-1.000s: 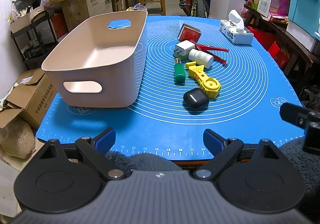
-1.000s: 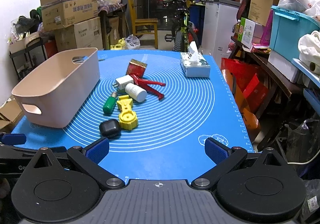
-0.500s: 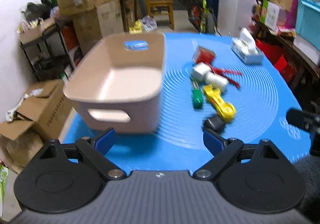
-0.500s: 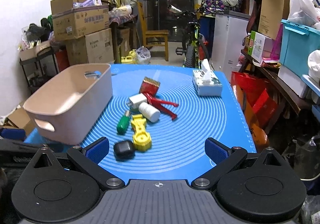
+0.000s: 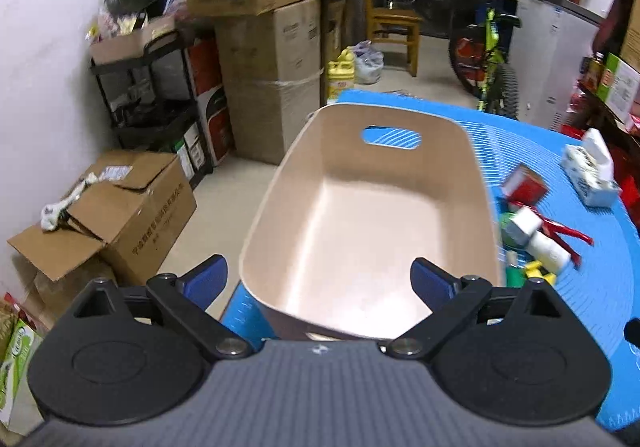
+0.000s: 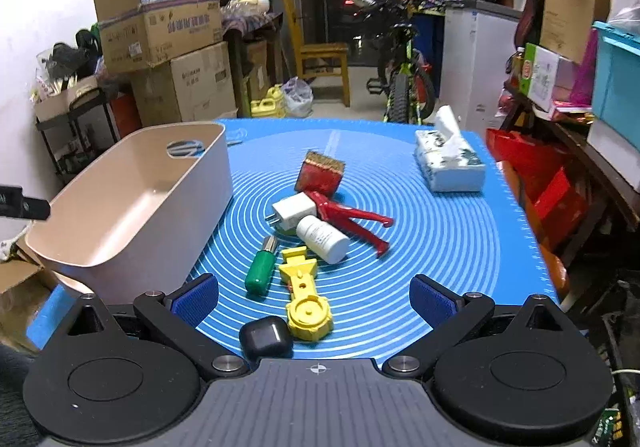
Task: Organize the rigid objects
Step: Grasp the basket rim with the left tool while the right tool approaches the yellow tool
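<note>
While both sets of jaws stand spread and empty, the left gripper (image 5: 318,279) hovers above the beige bin's (image 5: 486,207) near rim; the right gripper (image 6: 314,297) frames a black earbud case (image 6: 265,336) and yellow tool (image 6: 306,301) on the blue mat (image 6: 440,247).

Left tool (image 5: 318,283) and right tool (image 6: 314,297) both seemingly gape wide, empty.

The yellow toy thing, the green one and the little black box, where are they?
yellow tool (image 6: 306,301): right wrist view, on its round end.
green screwdriver handle (image 6: 261,272): right wrist view, middle of the handle.
black case (image 6: 265,336): right wrist view, on its lid.
</note>
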Motion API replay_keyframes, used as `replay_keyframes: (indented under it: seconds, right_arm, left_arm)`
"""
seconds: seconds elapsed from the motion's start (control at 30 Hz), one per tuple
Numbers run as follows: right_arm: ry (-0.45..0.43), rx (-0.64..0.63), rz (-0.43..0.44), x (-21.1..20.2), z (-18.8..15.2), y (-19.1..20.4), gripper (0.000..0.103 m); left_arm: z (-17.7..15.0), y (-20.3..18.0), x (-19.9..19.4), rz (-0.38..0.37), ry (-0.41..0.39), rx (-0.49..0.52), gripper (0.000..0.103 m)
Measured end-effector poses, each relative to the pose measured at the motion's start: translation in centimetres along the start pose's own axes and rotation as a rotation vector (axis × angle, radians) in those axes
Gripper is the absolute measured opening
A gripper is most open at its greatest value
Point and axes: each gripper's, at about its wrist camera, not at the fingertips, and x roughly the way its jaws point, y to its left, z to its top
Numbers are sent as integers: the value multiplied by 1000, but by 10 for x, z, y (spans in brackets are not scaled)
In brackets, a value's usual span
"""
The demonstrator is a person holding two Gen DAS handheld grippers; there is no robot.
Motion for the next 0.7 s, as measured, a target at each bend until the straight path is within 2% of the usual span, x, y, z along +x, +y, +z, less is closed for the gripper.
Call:
replay_keyframes:
  seconds: [0.27,0.57,0.7]
  right_arm:
    - [74,-26,12,58,12,8,99]
    - [172,-78,40,117,23,10,93]
    - [229,-93,52,137,19,11,90]
  left_arm:
    - [9,33,47,89,71,32,98]
    - [5,45,87,65,207,39,97]
    - [2,46,94,6,246,52,97]
